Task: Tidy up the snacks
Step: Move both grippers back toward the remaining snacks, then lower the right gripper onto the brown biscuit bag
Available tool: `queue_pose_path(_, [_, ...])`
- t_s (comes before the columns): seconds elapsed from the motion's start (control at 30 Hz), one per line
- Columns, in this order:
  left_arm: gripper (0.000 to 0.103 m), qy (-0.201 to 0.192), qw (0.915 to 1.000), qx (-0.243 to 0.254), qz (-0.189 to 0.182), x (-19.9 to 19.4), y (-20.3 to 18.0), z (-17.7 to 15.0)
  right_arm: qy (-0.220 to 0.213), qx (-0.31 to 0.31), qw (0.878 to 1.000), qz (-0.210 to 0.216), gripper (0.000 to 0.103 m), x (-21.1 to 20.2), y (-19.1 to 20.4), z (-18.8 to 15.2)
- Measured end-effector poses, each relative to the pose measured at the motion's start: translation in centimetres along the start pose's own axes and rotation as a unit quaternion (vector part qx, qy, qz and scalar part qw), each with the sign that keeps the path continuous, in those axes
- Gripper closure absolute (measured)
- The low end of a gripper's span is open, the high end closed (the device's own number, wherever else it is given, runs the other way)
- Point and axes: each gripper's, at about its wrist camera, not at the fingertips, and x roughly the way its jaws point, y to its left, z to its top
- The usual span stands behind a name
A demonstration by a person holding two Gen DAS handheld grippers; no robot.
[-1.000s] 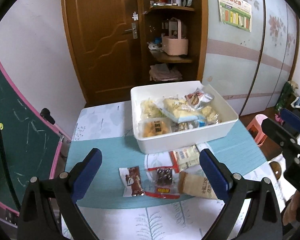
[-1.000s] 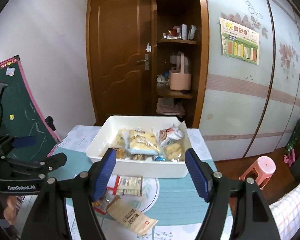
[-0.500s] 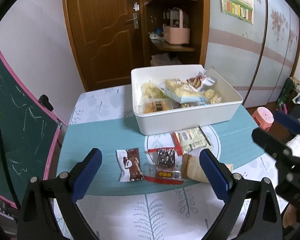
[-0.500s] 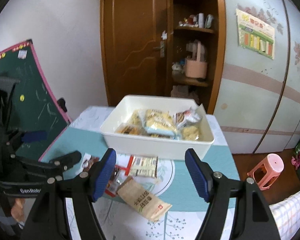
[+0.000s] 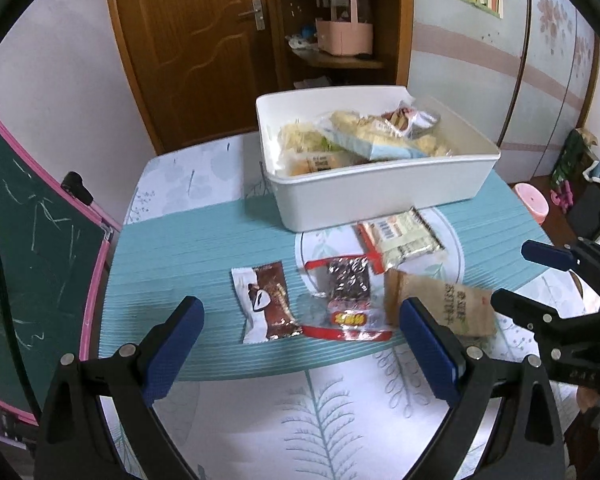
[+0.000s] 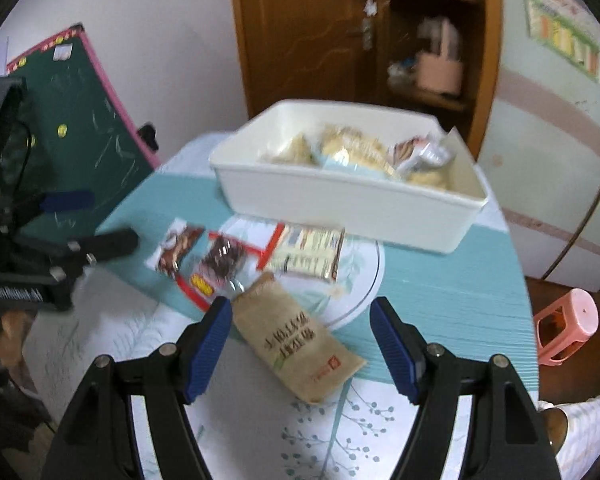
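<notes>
leaf-print cloth covers the table [image 5: 332, 412], with a teal mat [image 5: 188, 256] across its middle. nearest, the left gripper [image 5: 300, 344] hovers low over the table's near edge, jaws spread wide and empty, a brown-and-white packet [image 5: 266, 306] and a red-edged packet [image 5: 348, 300] lying between its fingers. the right gripper [image 6: 300, 344] also hangs wide open, holding nothing, tilted down over a tan paper packet [image 6: 296, 336] between its fingers. a pale barcode packet [image 6: 308, 252] lies just beyond, near the white bin [image 5: 380, 184] holding more snacks, blurred in the right view. behind stand a wooden door [image 5: 188, 40] and a chalkboard [image 5: 24, 232], cut off at the left.
</notes>
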Motion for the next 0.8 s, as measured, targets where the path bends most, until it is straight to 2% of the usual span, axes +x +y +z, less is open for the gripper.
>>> queue_pose_path(0.23, [0.005,0.049,0.9986,0.001,-0.021,3.2,2.5,-0.6,0.038,-0.029,0.998,0.038,0.031,2.5,-0.2,-1.0])
queue_pose_path(0.5, [0.005,0.095,0.9951,-0.02,-0.018,7.3,5.1,-0.4,0.084,-0.105,0.99,0.04,0.031,6.4,1.5,-1.4])
queue_pose_path(0.6, [0.005,0.11,0.9934,-0.03,-0.018,8.9,5.7,0.0,0.096,-0.132,0.986,0.027,0.031,7.7,2.1,-1.6])
queue_pose_path(0.77, [0.006,0.14,0.9893,-0.037,-0.015,11.8,5.6,0.2,0.098,-0.111,0.988,0.048,0.031,8.4,1.5,-1.0])
queue_pose_path(0.8, [0.007,0.142,0.989,-0.038,-0.014,12.2,5.5,0.2,0.097,-0.11,0.988,0.047,0.034,8.4,1.5,-0.9])
